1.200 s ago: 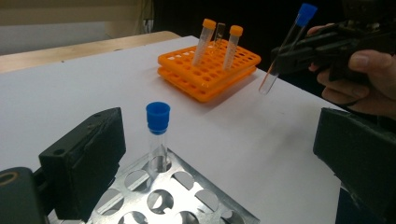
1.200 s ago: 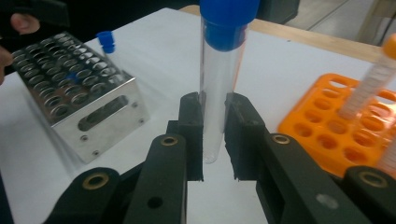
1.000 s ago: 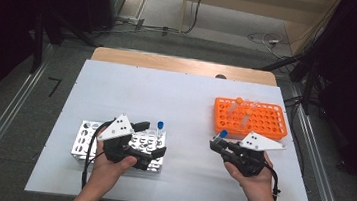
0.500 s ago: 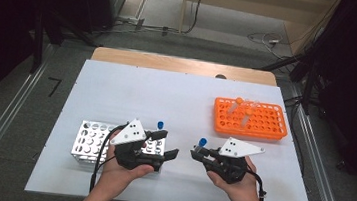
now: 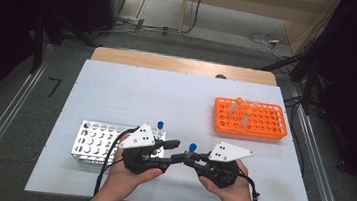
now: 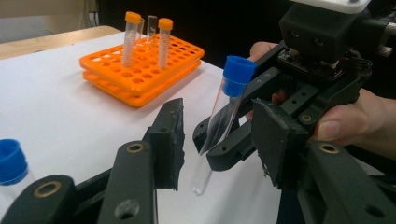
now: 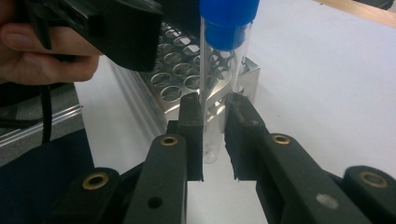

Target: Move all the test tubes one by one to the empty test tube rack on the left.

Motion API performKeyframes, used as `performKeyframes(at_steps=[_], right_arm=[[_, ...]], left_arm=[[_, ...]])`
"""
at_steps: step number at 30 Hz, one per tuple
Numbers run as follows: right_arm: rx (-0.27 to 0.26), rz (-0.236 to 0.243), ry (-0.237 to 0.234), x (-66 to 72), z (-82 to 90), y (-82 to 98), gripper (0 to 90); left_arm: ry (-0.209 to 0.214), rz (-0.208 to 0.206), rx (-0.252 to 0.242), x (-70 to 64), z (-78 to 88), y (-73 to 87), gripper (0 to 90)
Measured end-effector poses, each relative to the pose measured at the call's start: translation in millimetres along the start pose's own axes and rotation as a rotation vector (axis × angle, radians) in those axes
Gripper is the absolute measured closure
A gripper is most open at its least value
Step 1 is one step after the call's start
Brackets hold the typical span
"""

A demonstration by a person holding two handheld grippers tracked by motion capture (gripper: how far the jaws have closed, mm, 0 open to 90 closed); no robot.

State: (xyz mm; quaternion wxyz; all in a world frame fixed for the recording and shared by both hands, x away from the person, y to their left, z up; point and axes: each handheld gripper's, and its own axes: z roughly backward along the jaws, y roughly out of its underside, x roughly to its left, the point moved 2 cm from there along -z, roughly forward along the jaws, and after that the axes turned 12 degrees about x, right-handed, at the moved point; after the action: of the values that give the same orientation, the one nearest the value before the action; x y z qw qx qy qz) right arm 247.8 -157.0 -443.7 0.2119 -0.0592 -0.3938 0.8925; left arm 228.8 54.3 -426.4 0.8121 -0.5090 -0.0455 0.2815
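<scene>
1. Two hand-held grippers meet low on a white table [image 5: 117,89], at about six o'clock in the high view. A clear tube [image 5: 191,150] with a blue cap hangs between them, off the table.
2. At eight o'clock lies a metal rack [image 5: 93,141]. One blue-capped tube [image 5: 160,127] stands in its right end.
3. The left gripper [image 5: 173,150] points right, toward three o'clock. Its jaws have just been closing. In the left gripper view they flank the hanging tube [image 6: 224,116] with a gap on each side, so they are not yet pressing it.
4. The right gripper [image 5: 191,159] points left, toward nine o'clock. Its jaws are clamped on the tube below the cap, holding it nearly upright; the right gripper view shows both pads [image 7: 192,121] squeezing the glass [image 7: 215,93].
5. At two o'clock sits an orange rack [image 5: 250,119] with a few orange-capped tubes.
6. The step in hand looks like a handover, right gripper to left.
7. Next, the left jaws would need to close until they grip the tube. Only then should the right jaws let go; releasing sooner risks a drop.
</scene>
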Motion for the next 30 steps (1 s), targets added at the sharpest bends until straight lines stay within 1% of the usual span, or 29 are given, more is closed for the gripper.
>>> performKeyframes(at_steps=[5, 7, 9, 10, 11, 14, 21, 26, 30], right_arm=[[0.001, 0.016, -0.009, 5.4, -1.0, -2.2, 75.3], [0.002, 0.02, -0.013, 6.9, -1.4, -2.7, 75.3], [0.004, 0.025, -0.017, 9.3, -2.1, -3.4, 75.2], [0.007, 0.033, -0.021, 11.5, -2.9, -3.8, 75.3], [0.007, 0.033, -0.021, 11.5, -2.9, -3.8, 75.3], [0.014, 0.042, -0.027, 13.5, -4.1, -4.0, 75.3], [0.015, 0.041, -0.034, 14.1, -4.9, -3.8, 75.2], [0.015, 0.034, -0.039, 12.5, -5.5, -3.1, 75.2], [0.009, 0.03, -0.041, 11.7, -5.2, -3.0, 74.8]], left_arm=[[0.022, -0.015, 0.009, -3.0, -3.4, -0.7, 58.8], [0.024, -0.012, 0.011, -3.8, -4.4, -1.0, 59.6], [0.029, -0.011, 0.011, -4.3, -5.6, -1.4, 61.8], [0.033, -0.01, 0.014, -4.9, -6.4, -1.6, 65.0], [0.035, -0.011, 0.013, -5.3, -7.0, -1.7, 65.0], [0.038, -0.02, 0.021, -6.7, -8.7, -2.1, 68.7], [0.021, -0.042, 0.028, -7.9, -10.1, -2.0, 72.5], [-0.016, -0.058, 0.026, -7.6, -9.4, -1.8, 75.7], [-0.017, -0.058, 0.022, -5.6, -7.5, -1.7, 76.9]])
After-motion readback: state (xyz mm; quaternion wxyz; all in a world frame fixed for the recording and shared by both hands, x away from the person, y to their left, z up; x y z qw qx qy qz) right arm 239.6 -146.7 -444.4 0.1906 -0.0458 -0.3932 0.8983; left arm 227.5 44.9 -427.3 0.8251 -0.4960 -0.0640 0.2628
